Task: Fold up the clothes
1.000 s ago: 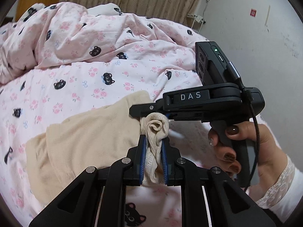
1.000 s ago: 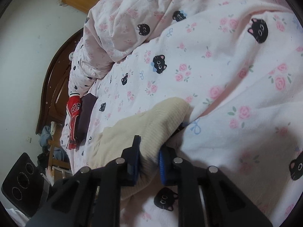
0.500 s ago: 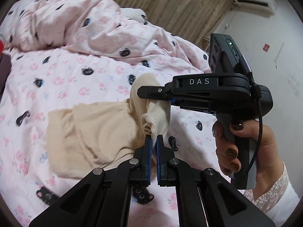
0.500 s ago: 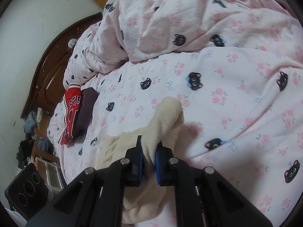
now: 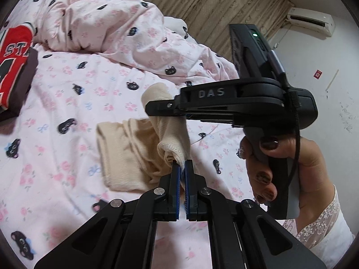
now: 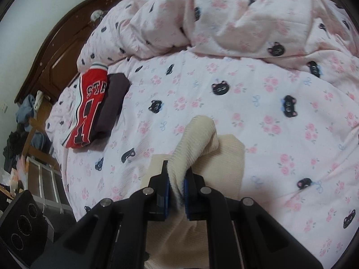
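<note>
A cream ribbed garment (image 5: 125, 150) lies partly folded on the pink cat-print bed sheet (image 5: 67, 103). My left gripper (image 5: 182, 168) is shut on a bunched edge of it and holds it up off the bed. My right gripper (image 6: 176, 180) is shut on another edge of the same garment (image 6: 197, 141), which drapes forward from its jaws. In the left wrist view the right gripper (image 5: 157, 108) sits just above and beyond my left one, held by a hand (image 5: 276, 168).
A crumpled pink duvet (image 6: 235, 15) is heaped at the far side. A folded red jersey (image 6: 89, 105) on a dark folded garment (image 6: 112, 103) lies at the left. A wooden headboard (image 6: 60, 47) and floor clutter (image 6: 20, 139) are beyond.
Both grippers have lifted the cream garment higher off the bed and drawn back. The left jaws have closed tighter on the bunched edge. More bed and the red jersey show.
</note>
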Tool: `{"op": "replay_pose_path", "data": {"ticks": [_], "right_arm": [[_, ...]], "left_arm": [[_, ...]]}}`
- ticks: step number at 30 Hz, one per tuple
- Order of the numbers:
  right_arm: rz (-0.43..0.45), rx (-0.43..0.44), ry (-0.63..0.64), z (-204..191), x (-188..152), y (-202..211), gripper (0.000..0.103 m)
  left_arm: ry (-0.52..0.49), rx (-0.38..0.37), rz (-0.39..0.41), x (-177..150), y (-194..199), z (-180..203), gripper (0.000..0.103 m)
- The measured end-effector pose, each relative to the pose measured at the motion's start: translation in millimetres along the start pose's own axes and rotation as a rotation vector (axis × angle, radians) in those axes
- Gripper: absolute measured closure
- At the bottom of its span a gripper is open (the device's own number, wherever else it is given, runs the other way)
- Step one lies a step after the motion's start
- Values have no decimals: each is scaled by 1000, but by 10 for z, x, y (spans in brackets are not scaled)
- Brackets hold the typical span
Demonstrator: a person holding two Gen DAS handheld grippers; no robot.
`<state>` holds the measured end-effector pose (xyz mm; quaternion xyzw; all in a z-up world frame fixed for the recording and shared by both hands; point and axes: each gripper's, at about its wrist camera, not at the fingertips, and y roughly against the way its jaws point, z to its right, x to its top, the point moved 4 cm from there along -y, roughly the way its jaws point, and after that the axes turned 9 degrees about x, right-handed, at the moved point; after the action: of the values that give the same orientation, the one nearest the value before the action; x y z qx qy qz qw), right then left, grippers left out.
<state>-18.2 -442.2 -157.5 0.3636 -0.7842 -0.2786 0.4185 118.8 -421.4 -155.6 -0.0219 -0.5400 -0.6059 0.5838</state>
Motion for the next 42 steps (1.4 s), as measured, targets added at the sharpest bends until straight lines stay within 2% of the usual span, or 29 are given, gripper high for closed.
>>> {"op": "replay_pose_path", "data": {"ticks": [3,8,11,14,20,23,28,32,35,38,42], "right_arm": [[-48,-27,21,-105,-8,-196,92],[-132,-82,34,-139,-65,-552,91],[-152,-103,51,-161,-92,-657,84],[-144,-89,70,-227,-80,-630,70],[-58,-53,92,-363,37,-335,65],[-18,-38,70,-314,65,-158,65],[-22,-49,94,-174,-124,46,65],[-68,-79,181,-159,-466,68,65],[-94,-121,247,-152,-698,32,65],[-117,-194,289,-83,-830,-48,66],[-116,-195,290,-8,-866,-90,66]], "left_arm": [[21,22,-16,-29,17,-129,101],[109,81,-134,-143,-151,-410,101],[138,101,-159,-166,-144,-492,100],[120,120,-132,-131,-56,-480,98],[145,163,-30,54,178,-561,91],[166,144,-27,113,231,-622,85],[122,165,13,247,210,-667,85],[100,126,-27,399,-31,-680,85],[74,128,-75,464,-255,-646,85],[90,215,-147,396,-466,-738,85],[138,285,-218,246,-655,-929,85]]}}
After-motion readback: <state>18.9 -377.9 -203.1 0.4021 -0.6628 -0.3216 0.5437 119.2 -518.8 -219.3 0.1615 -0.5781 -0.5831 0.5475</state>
